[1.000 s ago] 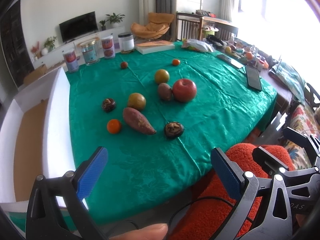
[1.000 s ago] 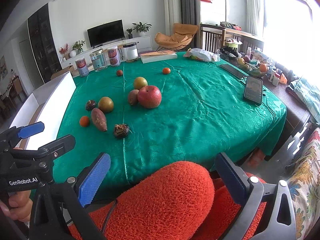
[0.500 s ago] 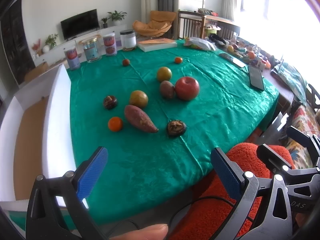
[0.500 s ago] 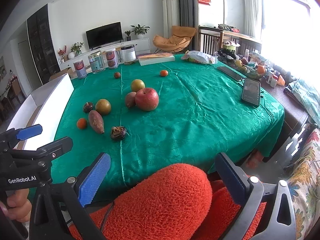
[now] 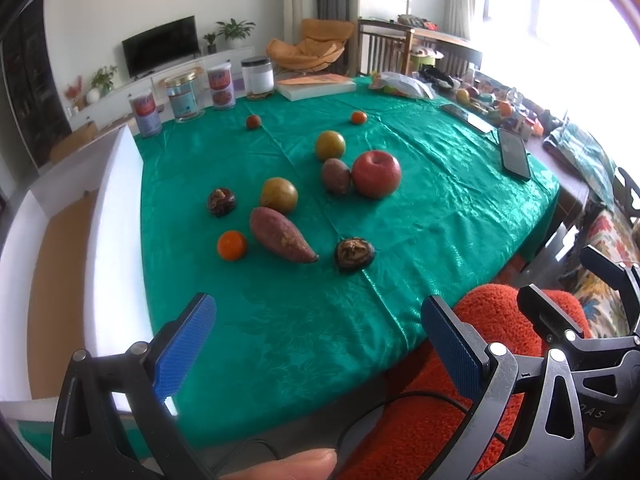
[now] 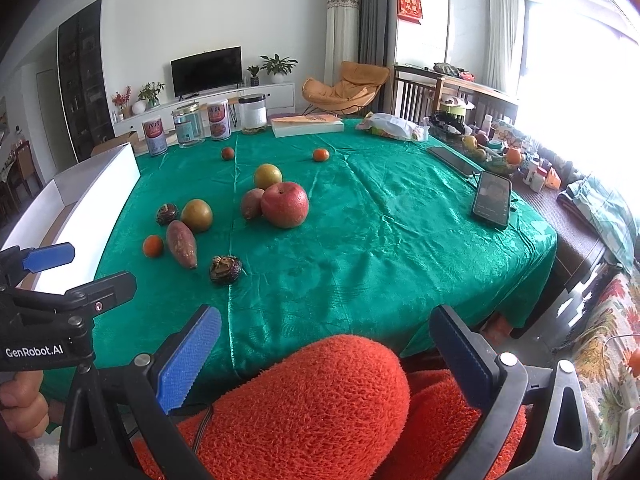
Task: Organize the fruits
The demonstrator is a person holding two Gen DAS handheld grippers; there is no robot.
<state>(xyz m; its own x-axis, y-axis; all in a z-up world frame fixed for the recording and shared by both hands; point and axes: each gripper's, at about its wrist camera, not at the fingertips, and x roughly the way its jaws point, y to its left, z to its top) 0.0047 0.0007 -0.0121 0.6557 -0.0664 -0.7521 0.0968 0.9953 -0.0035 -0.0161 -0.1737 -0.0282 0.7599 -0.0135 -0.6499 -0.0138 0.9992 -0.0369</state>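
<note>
Two grippers, both spread wide with nothing between the blue pads, hanging low at the near edge of the table. Left gripper (image 5: 320, 344) sits over the green tablecloth (image 5: 420, 208) edge, with a fingertip (image 5: 296, 466) of the person poking in at the bottom of the left wrist view. Right gripper (image 6: 326, 354) is over a fuzzy orange-red sleeve or cushion thing (image 6: 316, 400), can't tell which, and the left one also shows at the left edge of that view with a hand (image 6: 22, 404) on its grip

Moving outward, the closest fruit is a dark wrinkly one (image 5: 354, 253), cracked open on top. Just left of it lies a sweet potato (image 5: 280, 234), pointy end toward that dark fruit, and a small orange (image 5: 231, 245) sits just beside the potato's other side. Behind those: a second dark wrinkly fruit (image 5: 221, 201) and a yellow-brown round fruit (image 5: 279, 195) right by the fat end of the potato

Further back there's a big red apple (image 5: 376, 174) with a brownish oval fruit (image 5: 336, 176) touching or nearly touching its left side, and another yellow-green round fruit (image 5: 330, 145) just behind them. Way at the back, two little ones well apart from each other: a reddish one (image 5: 253, 121) and an orange one (image 5: 358, 117)

A white box (image 5: 116, 216) with a cardboard-coloured bottom runs along the left side of the table, no fruit in the part I can see. Tins and jars (image 5: 185, 98) line the far edge, and a phone (image 5: 515, 153) lies on the right side
</note>
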